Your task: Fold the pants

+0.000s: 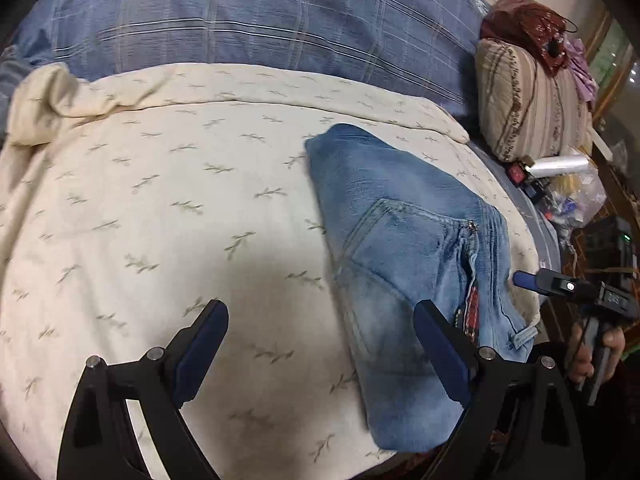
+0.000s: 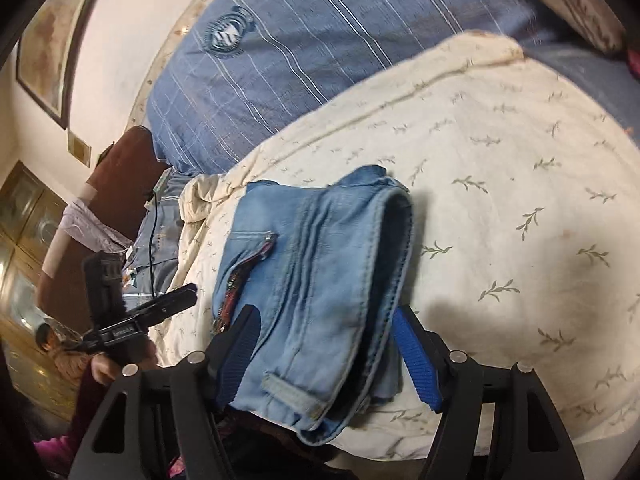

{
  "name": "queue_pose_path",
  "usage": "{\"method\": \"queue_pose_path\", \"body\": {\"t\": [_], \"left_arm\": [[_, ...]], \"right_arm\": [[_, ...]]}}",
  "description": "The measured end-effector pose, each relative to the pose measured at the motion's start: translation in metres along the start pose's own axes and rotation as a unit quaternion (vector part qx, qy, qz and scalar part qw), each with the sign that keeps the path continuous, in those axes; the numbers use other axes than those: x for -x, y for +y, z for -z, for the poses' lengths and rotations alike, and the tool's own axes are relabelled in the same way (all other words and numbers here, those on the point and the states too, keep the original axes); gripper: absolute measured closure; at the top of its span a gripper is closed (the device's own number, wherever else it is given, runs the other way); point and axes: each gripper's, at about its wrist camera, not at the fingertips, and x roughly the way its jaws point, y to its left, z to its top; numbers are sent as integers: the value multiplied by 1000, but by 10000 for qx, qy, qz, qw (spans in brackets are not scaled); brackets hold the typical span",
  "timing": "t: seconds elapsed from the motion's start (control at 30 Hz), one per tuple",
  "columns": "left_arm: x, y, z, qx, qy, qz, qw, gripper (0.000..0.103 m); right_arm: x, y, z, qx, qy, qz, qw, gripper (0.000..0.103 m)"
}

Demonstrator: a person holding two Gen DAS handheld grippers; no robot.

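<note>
Right wrist view: right gripper (image 2: 326, 354) spread wide astride folded pants (image 2: 316, 276), pads off the denim; left gripper (image 1: 320, 350) spread and empty above cream bedspread (image 1: 160, 200), pants lying beyond, blue striped pillow (image 1: 260, 12) farthest.

Black tongs (image 1: 320, 344) with blue pads, silver screws; maroon sleeve (image 2: 86, 400).

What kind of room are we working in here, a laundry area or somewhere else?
Most likely a bedroom: the folded jeans lie on a cream leaf-print bedspread, with a blue plaid quilt behind, a striped pillow at one end, and a framed picture on the wall.
</note>
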Motion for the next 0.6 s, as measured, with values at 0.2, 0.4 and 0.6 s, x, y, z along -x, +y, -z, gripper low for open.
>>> {"method": "queue_pose_path", "body": {"t": [0.2,0.4,0.6], "left_arm": [[-11,-7,-9,-211,-8,719,9972,11],[-35,-1,-20,-95,175,1223,9923,33],[-48,9,-21,167,218,1751,9842,39]], "right_arm": [[-22,-28,-15,-461,311,-441,9975,31],[-39,-45,-16,-875,517,-634,9928,31],[-50,-41,-18,-870,568,-831,9911,31]]}}
